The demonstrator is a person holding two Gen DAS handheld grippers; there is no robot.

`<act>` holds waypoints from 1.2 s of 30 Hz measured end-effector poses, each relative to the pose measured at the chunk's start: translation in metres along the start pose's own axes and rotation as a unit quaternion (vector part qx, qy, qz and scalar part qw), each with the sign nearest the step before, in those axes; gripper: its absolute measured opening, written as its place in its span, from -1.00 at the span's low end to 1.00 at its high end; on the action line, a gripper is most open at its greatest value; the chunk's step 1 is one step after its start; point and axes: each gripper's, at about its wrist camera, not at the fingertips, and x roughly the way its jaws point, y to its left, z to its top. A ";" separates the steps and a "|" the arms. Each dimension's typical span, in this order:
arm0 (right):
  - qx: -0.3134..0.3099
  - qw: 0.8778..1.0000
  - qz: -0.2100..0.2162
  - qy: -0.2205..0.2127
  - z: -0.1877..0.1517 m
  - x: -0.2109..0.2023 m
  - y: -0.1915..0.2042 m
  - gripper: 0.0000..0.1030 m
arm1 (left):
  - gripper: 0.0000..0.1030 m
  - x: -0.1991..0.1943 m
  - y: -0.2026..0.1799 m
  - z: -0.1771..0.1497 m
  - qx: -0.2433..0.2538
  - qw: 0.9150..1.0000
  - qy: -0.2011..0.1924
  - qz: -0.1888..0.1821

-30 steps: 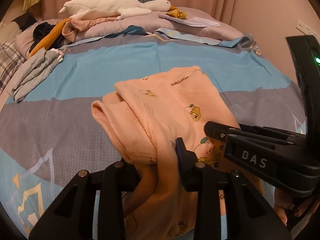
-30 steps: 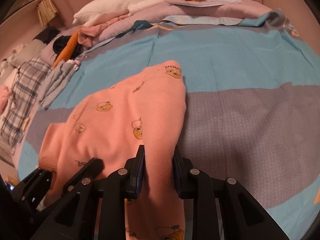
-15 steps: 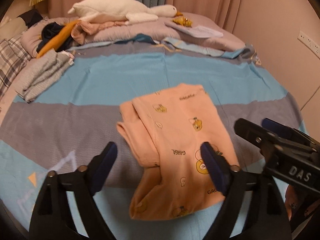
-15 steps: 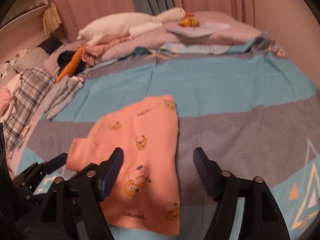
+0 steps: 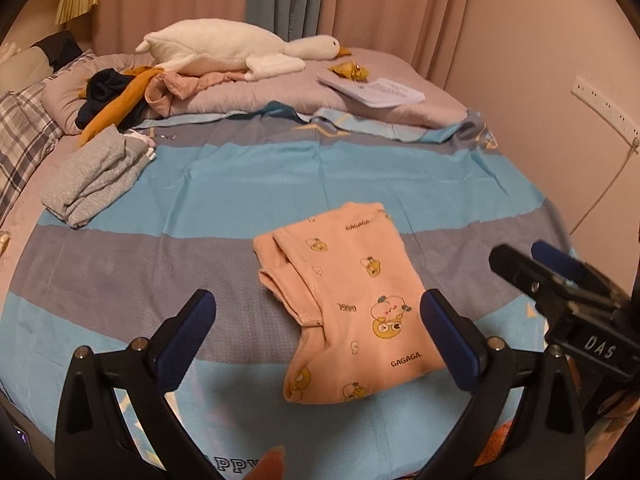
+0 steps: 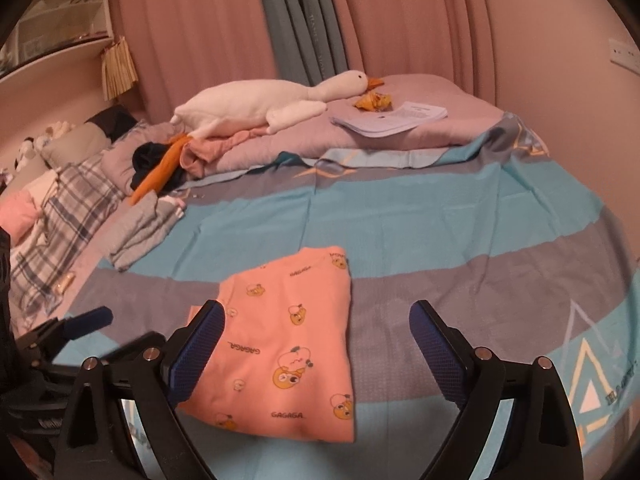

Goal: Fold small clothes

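Spreading across the room, the bed (image 5: 256,184) carries a white goose plush (image 5: 224,50) at twelve o'clock and grey folded clothes (image 5: 94,176) at ten. The pink garment (image 5: 352,308) lies folded at centre. Left claw (image 5: 318,338) and right claw (image 6: 316,350) hover over it, both spread wide, gripping nothing.

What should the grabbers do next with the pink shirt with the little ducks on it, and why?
Probably bring the left hand-held gripper down onto the bunched edge of the pink garment and tuck it flat. Both it and the right hand-held gripper are open and holding nothing, and the garment lies folded on the bed sheet, but its left side looks lumpy in the left wrist view.
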 end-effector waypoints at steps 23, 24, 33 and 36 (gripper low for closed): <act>-0.018 0.999 -0.010 0.025 -0.020 0.000 0.011 0.81 | 0.99 0.001 0.026 -0.014 -0.015 0.999 0.010 0.029; -0.017 0.999 -0.011 0.027 -0.020 0.000 0.011 0.81 | 0.99 0.000 0.026 -0.014 -0.016 0.999 0.009 0.028; -0.017 0.999 -0.018 0.038 -0.024 0.003 0.016 0.81 | 0.99 -0.004 0.025 -0.015 -0.010 1.000 0.000 0.029; -0.020 0.999 -0.019 0.039 -0.023 0.005 0.015 0.81 | 0.99 -0.003 0.025 -0.016 -0.008 1.000 0.002 0.027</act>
